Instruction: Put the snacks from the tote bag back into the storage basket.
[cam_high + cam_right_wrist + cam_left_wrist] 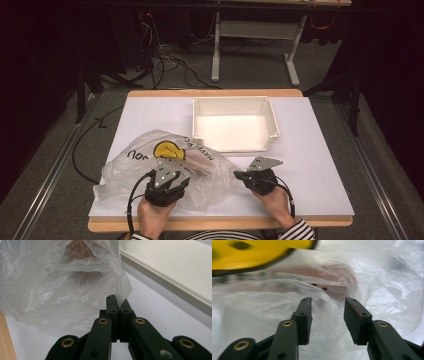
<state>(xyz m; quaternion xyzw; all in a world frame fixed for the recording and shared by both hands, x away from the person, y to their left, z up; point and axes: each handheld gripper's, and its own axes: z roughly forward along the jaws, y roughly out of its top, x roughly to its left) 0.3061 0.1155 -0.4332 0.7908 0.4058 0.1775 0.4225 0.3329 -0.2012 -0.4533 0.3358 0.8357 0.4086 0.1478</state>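
A crumpled clear plastic bag (pixel 135 167) with a yellow smiley print (pixel 167 149) lies at the front left of the white table top. Something reddish-brown (pixel 200 161) shows through it. My left gripper (pixel 172 169) hovers over the bag's near side. In the left gripper view its jaws (pixel 327 302) stand apart with nothing pressed between the pads, and the bag (pixel 387 290) and the reddish thing (pixel 337 282) lie just beyond. My right gripper (pixel 236 175) sits at the bag's right edge, pointing left. It is shut (pixel 117 300) on a fold of the bag's film (pixel 50 290).
An empty white bin (pixel 272 120) stands at the back middle of the table, its rim (pixel 162 272) close to the right gripper. The table's wooden front edge (pixel 220 223) runs just ahead of the person's hands. Cables and a desk frame lie on the floor beyond.
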